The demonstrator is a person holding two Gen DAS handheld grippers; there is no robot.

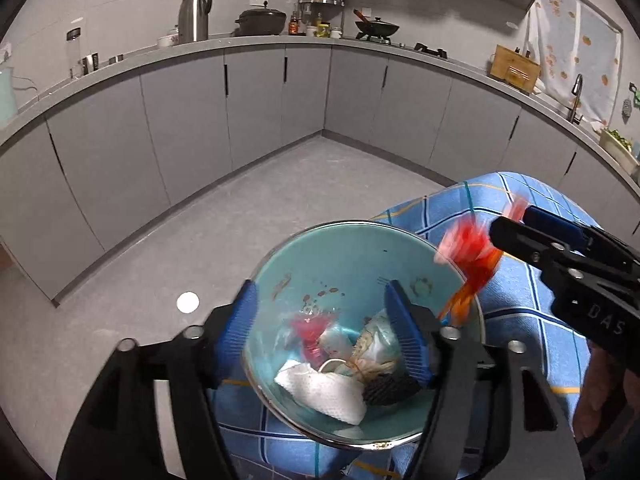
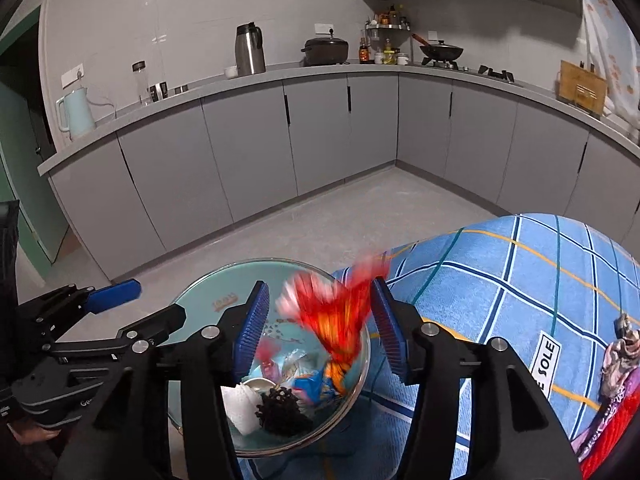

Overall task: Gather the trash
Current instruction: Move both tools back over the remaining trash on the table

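A teal bowl [image 1: 348,240] [image 2: 216,284] with a metal rim sits at the corner of a blue checked cloth [image 1: 512,292] [image 2: 500,280]. Inside lie a white tissue [image 1: 324,392] [image 2: 240,404], a black crumpled piece [image 1: 390,388] [image 2: 284,410] and some wrappers. A red-orange wrapper [image 1: 468,248] [image 2: 336,312], blurred, hangs over the bowl's right rim between the fingers of my right gripper [image 2: 320,282] [image 1: 510,220]; the pads stand apart from it. My left gripper [image 1: 320,286] [image 2: 160,300] is open astride the bowl's left rim, without pressing on it.
Grey floor lies to the left, below the cloth's edge, with grey L-shaped kitchen cabinets [image 1: 256,100] behind. On the cloth at the far right are a white "SOLE" label [image 2: 548,364] and a bright crumpled item [image 2: 616,360]. A hand [image 1: 600,392] holds the right gripper.
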